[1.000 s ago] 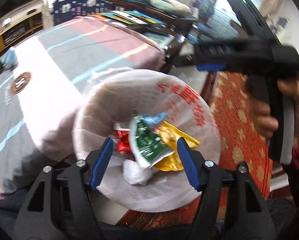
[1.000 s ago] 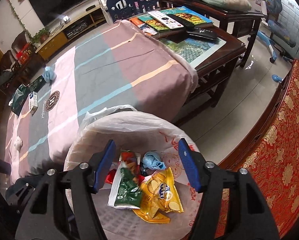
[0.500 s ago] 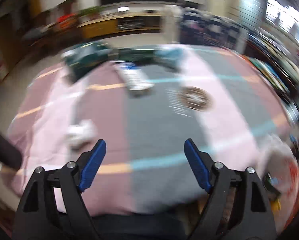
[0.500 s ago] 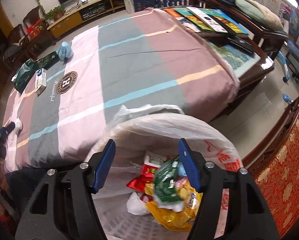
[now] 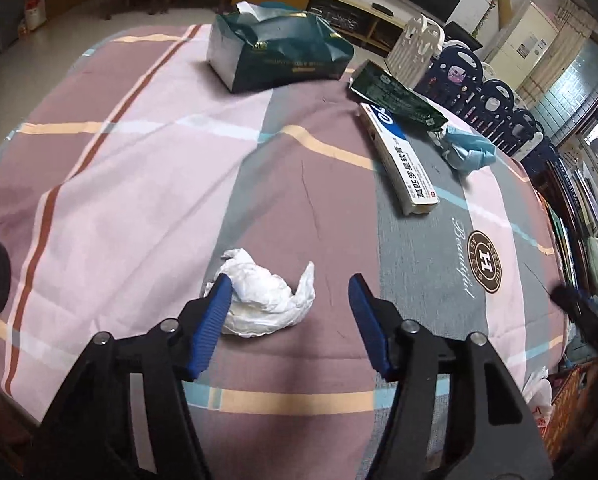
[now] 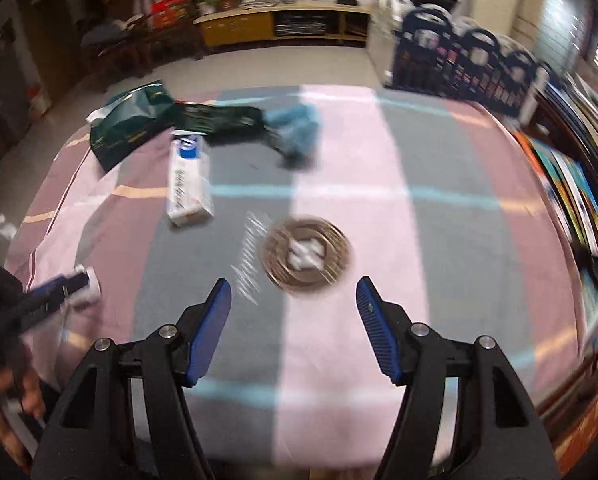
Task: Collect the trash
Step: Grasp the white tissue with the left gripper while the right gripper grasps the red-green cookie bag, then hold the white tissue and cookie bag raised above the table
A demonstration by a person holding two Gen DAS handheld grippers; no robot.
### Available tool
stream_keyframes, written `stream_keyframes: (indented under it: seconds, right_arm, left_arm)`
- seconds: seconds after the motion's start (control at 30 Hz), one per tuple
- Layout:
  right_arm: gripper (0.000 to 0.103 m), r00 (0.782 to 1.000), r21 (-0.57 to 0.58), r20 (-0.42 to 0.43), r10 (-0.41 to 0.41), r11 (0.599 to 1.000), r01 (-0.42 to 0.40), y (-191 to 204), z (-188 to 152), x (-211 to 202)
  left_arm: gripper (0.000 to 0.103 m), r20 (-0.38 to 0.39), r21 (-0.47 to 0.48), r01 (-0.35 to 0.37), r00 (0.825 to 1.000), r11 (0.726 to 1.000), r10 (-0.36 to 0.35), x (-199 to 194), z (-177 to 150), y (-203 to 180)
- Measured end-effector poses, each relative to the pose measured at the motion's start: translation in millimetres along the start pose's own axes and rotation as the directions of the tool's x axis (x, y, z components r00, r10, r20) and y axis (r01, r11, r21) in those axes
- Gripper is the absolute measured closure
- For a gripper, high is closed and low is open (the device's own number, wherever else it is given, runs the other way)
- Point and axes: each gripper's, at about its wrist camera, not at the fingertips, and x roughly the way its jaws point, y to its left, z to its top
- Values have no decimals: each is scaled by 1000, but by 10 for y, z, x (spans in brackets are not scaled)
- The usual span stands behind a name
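A crumpled white tissue [image 5: 264, 300] lies on the striped tablecloth [image 5: 139, 184], just ahead of my open left gripper [image 5: 289, 294], nearer its left finger. A white and blue medicine box [image 5: 399, 162], a dark green wrapper [image 5: 395, 96] and a crumpled blue mask [image 5: 465, 150] lie farther back. My right gripper [image 6: 293, 300] is open and empty above the cloth's round logo [image 6: 307, 254]. The right wrist view is blurred; it shows the box [image 6: 189, 182], the mask [image 6: 299, 130] and the left gripper [image 6: 55, 288] over the tissue [image 6: 85, 286].
A dark green tissue pack [image 5: 279, 56] stands at the table's far end. The white trash bag [image 5: 539, 390] shows at the right edge below the table. Navy chairs [image 5: 495, 100] and a book-covered table [image 6: 571, 184] stand to the right.
Both grippers have swung away from the trash bag to the table. The left gripper now sits at the white tissue; the right faces the cloth's logo, still moving.
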Motion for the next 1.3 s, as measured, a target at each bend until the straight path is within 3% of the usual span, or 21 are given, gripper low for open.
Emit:
stream_keyframes:
  seconds: [0.07, 0.23, 0.37, 0.5, 0.6, 0.67, 0.73, 0.8, 0.83, 0.93, 1.03, 1.2, 1.3]
  right_arm:
    - [39, 999, 2, 23, -26, 1000, 26, 148, 326, 156]
    - [39, 999, 15, 51, -13, 1000, 12, 356, 1082, 546]
    - [39, 984, -179, 22, -176, 968, 177, 705, 1476, 1018]
    - [39, 972, -319, 37, -233, 919, 233, 953, 1726, 1395]
    - [37, 964, -366, -1, -264, 898, 246, 1047, 1800, 1680]
    - [44, 966, -375, -37, -257, 900, 225, 1057, 1773, 1817]
    - [85, 960, -403, -35, -279, 883, 242, 1069, 1705, 1856]
    - [95, 960, -399, -3, -279, 881, 254, 1051, 1640, 1780]
    - [99, 961, -397, 18, -277, 880, 261, 1037, 1603, 1704]
    - [99, 966, -366, 90, -241, 894, 257, 972, 1501, 1328]
    - [99, 978, -340, 139, -156, 920, 195, 856, 1287, 790]
    - [99, 987, -333, 156, -32, 939, 83, 630, 692, 62]
    - [99, 982, -333, 186, -20, 939, 82, 551, 312, -264]
  left_arm:
    - [47, 0, -12, 9, 1000, 1000, -9, 15, 1, 42]
    - [65, -22, 7, 4, 1000, 1000, -4, 69, -1, 24]
    - [78, -28, 2, 0, 1000, 1000, 0, 100, 9, 67]
    - [81, -31, -8, 11, 999, 1000, -11, 122, 28, 97]
    - [81, -35, -6, 17, 999, 1000, -17, 139, 35, 106]
    - [81, -35, -13, 25, 999, 1000, -25, 147, 40, 124]
    - [81, -34, -12, 25, 999, 1000, -25, 151, 43, 121]
    - [81, -32, -3, 22, 999, 1000, -22, 148, 42, 109]
    - [85, -29, -5, 18, 999, 1000, -18, 145, 43, 111]
    - [90, 1, -33, 26, 1000, 999, -26, 92, 47, 165]
    - [92, 72, -18, 9, 997, 1000, -8, -43, 51, 133]
    - [92, 165, 35, -8, 986, 999, 2, -300, 7, -22]
    - [92, 187, 76, -31, 982, 997, 16, -439, -61, -182]
